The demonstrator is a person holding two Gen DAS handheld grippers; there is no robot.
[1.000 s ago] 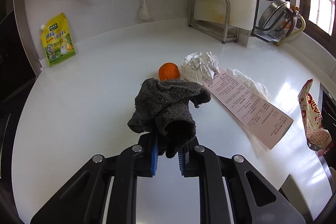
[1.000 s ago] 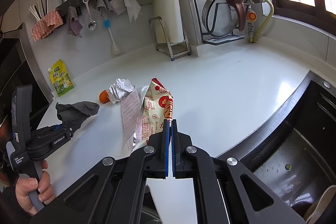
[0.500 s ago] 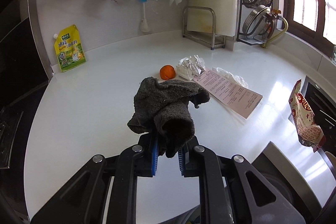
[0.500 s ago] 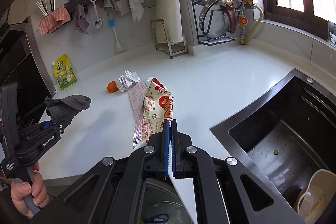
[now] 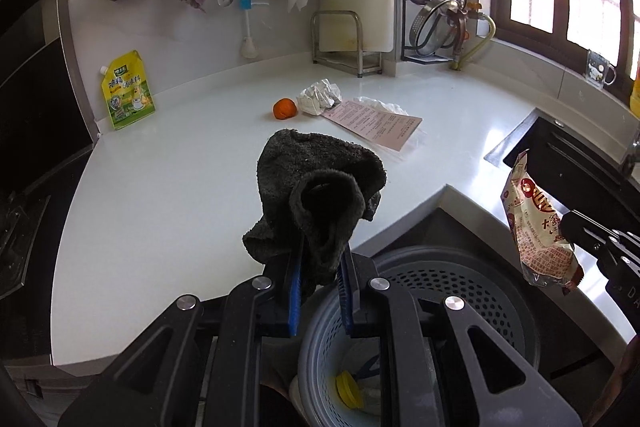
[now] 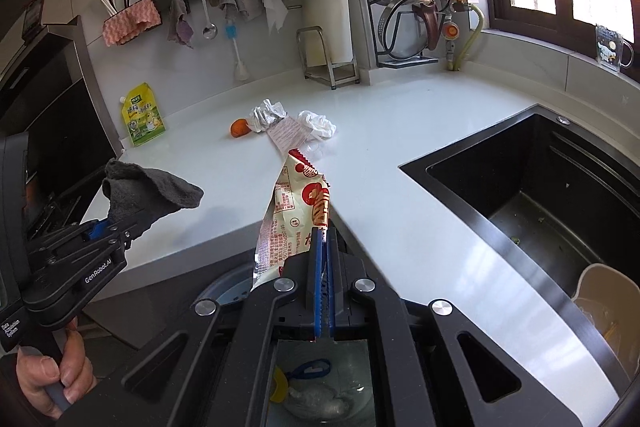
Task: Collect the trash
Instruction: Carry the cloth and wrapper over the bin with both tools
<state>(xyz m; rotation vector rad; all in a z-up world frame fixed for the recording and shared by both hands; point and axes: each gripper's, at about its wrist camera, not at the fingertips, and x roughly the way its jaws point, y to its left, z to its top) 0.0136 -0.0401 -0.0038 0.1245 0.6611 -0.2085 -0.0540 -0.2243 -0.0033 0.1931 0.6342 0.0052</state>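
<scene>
My left gripper (image 5: 318,287) is shut on a dark grey rag (image 5: 316,187), held off the counter edge above a grey perforated trash bin (image 5: 452,291). My right gripper (image 6: 322,267) is shut on a red and cream snack wrapper (image 6: 298,211), also over the bin (image 6: 224,291); the wrapper shows at the right of the left wrist view (image 5: 536,227). On the white counter lie an orange peel (image 5: 285,108), a crumpled paper ball (image 5: 320,97), a pink printed sheet (image 5: 374,123) and a crumpled clear plastic bag (image 6: 320,123).
A black sink (image 6: 540,183) lies to the right, with a beige bowl (image 6: 604,299) in it. A yellow refill pouch (image 5: 127,91) leans on the back wall. A cutting board rack (image 5: 344,43) and a pot-lid rack (image 5: 440,3) stand at the back. The bin holds some trash.
Both grippers have drawn back from the counter with the rag and the wrapper, and now hang past its edge over the trash bin, which has come into view.
</scene>
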